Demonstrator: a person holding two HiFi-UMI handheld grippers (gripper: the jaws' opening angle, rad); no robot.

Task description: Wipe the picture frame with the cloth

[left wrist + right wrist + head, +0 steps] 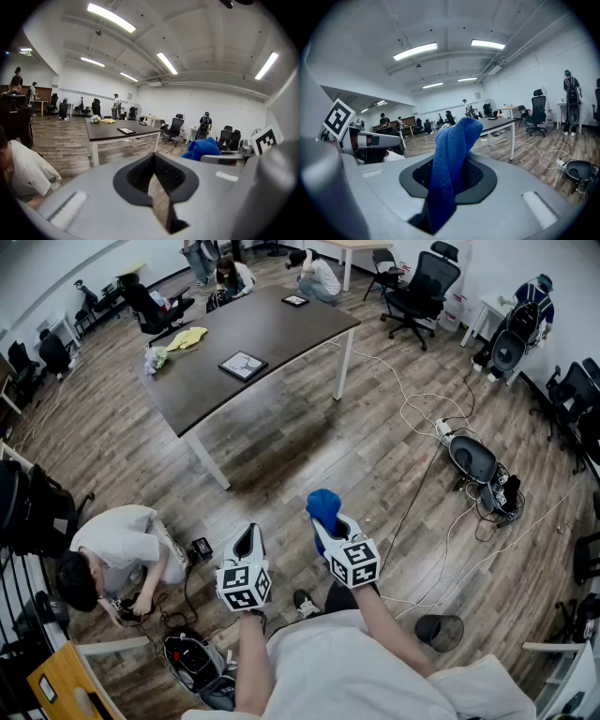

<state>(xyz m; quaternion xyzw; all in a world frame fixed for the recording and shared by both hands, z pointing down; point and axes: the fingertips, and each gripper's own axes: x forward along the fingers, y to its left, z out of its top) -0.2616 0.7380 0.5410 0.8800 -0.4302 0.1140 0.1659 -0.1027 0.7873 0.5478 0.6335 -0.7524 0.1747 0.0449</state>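
A person stands on the wood floor (309,442) of an open office, holding both grippers out in front, well apart from the dark table (291,329) where the picture frame (243,365) lies flat. The right gripper (327,527) is clenched on a blue cloth (323,504) that bunches up above its jaws, while the left gripper (247,538) is closed on nothing. Another person (117,545) crouches on the floor nearby at left.
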